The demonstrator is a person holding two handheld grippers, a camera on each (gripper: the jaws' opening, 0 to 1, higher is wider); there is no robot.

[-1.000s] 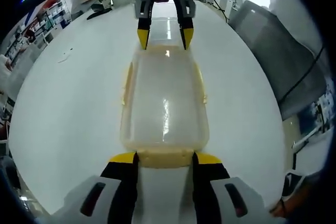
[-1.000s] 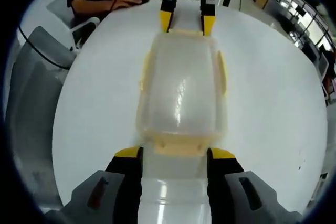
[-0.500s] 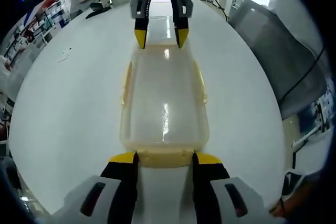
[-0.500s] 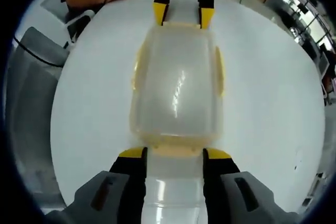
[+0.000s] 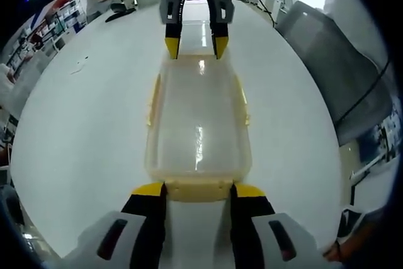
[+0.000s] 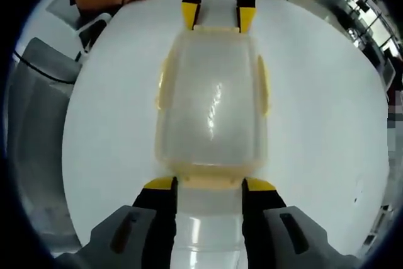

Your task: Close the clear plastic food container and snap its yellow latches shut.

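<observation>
— Container [image 5: 198,124] lying lengthwise mid-table [image 5: 82,124], lid on, sitting between both claws.
— Left gripper [image 5: 198,188] spread wide, straddling near-end yellow latch [image 5: 198,188], gripping nothing.
— Right gripper [image 6: 208,184] gaping likewise at opposite latch [image 6: 208,182], tips just beside it.
— Side latches [image 6: 262,86] lying flat along walls.

Bare table [image 5: 82,124] either side of container [image 5: 198,124]
</observation>
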